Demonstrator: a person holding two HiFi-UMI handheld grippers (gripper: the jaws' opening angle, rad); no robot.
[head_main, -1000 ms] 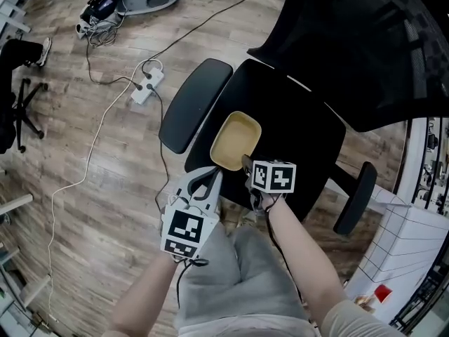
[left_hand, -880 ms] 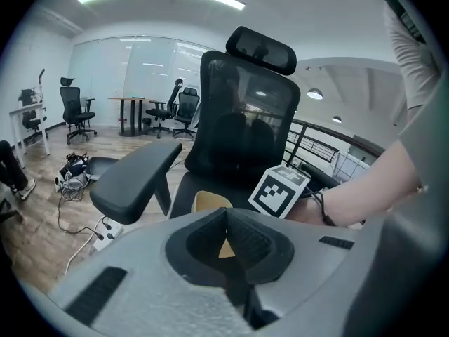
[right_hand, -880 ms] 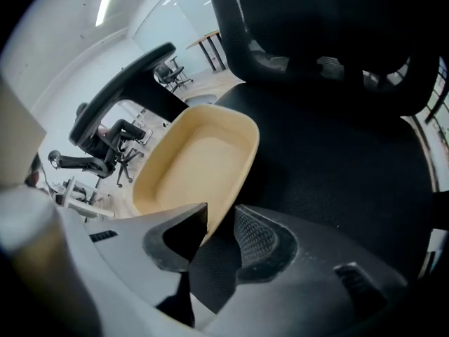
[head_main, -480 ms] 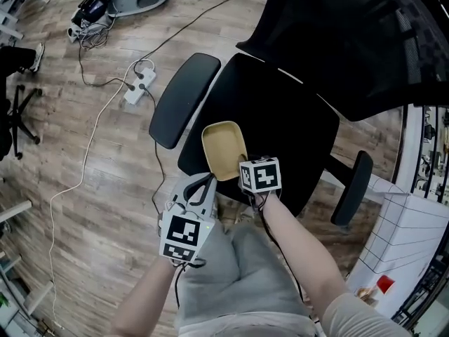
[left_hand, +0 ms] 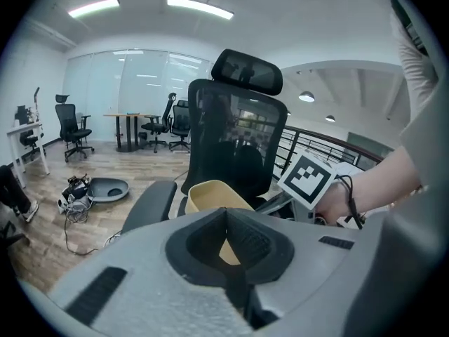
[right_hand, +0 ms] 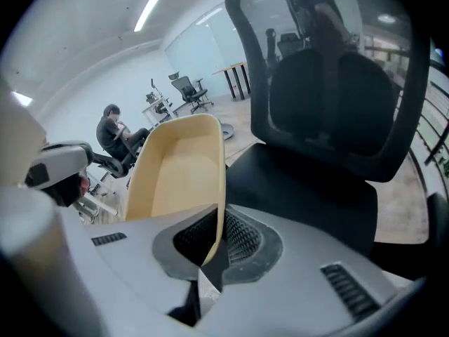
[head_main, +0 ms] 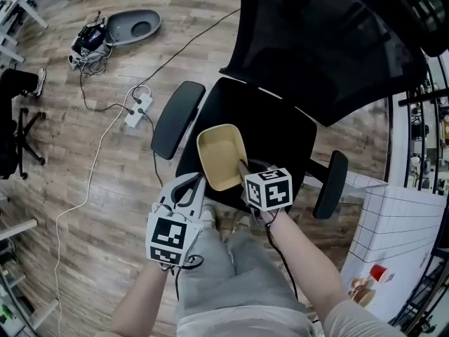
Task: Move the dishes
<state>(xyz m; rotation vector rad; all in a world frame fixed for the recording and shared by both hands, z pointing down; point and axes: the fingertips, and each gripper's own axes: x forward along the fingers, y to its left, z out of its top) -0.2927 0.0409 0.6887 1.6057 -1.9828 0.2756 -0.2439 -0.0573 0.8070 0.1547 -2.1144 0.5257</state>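
Right gripper: my right gripper [head_main: 242, 167] is pinched on the near rim of the dish [head_main: 221, 156]. In its own view, the rim [right_hand: 219, 188] runs straight down between the closed pads [right_hand: 242, 237].
Left gripper: my left gripper [head_main: 198, 182] has its jaws pressed together on nothing, just beside the dish's near left corner and not touching it.
Dish: tan, rectangular and empty, it hangs tilted from the right gripper over the front of the chair seat [head_main: 277, 128]. I cannot tell whether it touches the seat.
Edges: the backrest [head_main: 323, 41] rises beyond the seat. One armrest [head_main: 175, 118] flanks the dish on the left, and a second armrest [head_main: 328, 184] is on the right.
Open room: there is bare floor [head_main: 91, 202] to the left, crossed by a cable to a power strip [head_main: 137, 109]. A white box [head_main: 393, 230] crowds the right side.
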